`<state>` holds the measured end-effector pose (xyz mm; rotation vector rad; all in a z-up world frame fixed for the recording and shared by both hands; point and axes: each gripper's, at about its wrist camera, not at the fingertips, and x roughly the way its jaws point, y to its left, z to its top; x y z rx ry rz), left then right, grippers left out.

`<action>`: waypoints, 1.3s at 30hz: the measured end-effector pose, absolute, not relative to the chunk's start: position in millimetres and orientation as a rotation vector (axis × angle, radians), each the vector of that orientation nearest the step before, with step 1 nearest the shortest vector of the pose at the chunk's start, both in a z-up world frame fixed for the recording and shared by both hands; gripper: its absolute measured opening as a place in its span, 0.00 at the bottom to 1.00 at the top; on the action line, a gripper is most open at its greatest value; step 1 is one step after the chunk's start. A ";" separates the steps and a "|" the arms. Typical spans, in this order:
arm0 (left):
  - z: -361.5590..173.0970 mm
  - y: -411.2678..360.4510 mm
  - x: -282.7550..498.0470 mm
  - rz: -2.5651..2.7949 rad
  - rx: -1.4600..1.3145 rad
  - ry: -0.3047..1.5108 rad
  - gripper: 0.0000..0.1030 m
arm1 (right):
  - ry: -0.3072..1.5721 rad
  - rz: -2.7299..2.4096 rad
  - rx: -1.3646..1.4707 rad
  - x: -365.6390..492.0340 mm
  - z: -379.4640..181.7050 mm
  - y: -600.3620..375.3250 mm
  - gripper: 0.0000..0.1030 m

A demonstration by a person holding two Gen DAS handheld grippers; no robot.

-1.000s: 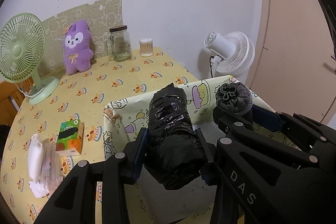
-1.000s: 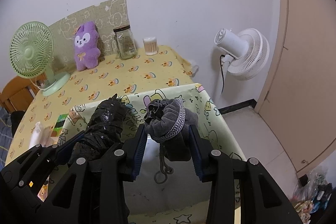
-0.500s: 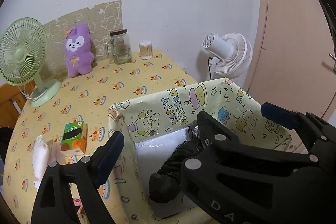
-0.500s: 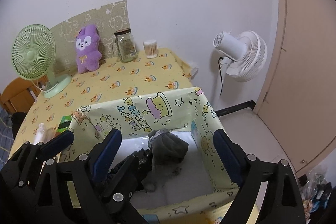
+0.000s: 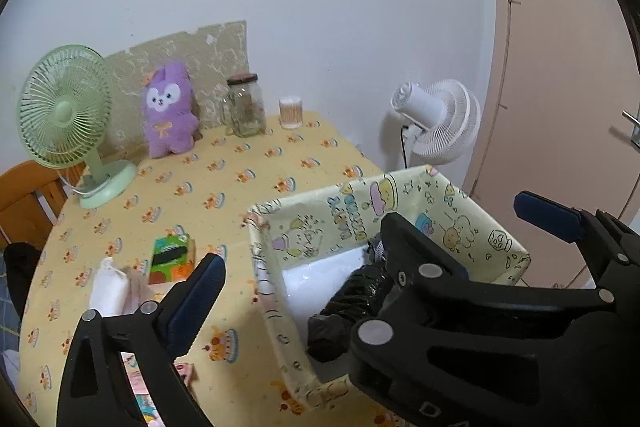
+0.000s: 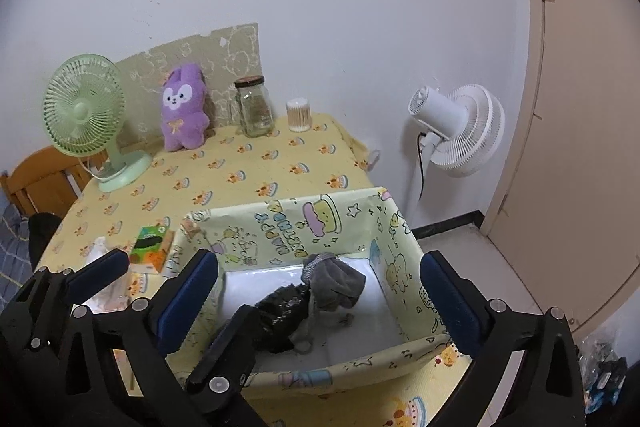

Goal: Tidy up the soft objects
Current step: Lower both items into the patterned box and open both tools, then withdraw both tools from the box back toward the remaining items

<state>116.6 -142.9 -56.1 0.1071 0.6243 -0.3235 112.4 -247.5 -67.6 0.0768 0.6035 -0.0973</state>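
**Bundle and pouch are in the bin, jaws letting go**

Bundle [image 6: 282,311] and pouch [image 6: 334,281] both lie on the white floor of the bin [image 6: 292,223], touching each other near the middle. This looks like the drop-off step, and it is nearly done.

The right gripper [image 6: 316,299] hangs over the bin with its jaws opening wide. Nothing is pressed between them; the pouch just lies below. The left gripper [image 5: 362,267] has its jaws opening too, and they hold nothing. One jaw sits over the counter, the other over the bin.

Next, I think, both hands need to lift clear and look for another soft thing. The purple bunny [image 6: 184,119] at the back of the counter [image 6: 248,171] could be one. It is far from the bin, so that would be a long reach.

The bundle is black, shiny and crinkly, like plastic wrap, and shaped like a lumpy roll. The pouch is grey, fuzzy and floppy, with a cord hanging off it. The bin is a soft-walled box with cartoon cakes on pale yellow. The bunny is plush and sits upright. The cloth on the counter is yellow with little cakes.
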 end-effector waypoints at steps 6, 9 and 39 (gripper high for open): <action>-41.9 -131.0 104.0 -0.331 0.088 0.586 1.00 | 0.589 -0.086 0.083 100.0 -53.8 -239.2 1.00; -33.4 -126.6 96.2 -0.335 0.084 0.561 1.00 | 0.569 -0.082 0.080 92.0 -45.0 -236.0 1.00; -16.5 -72.7 45.7 -0.256 0.066 0.481 0.99 | 0.488 0.073 0.065 45.9 -25.0 -180.1 1.00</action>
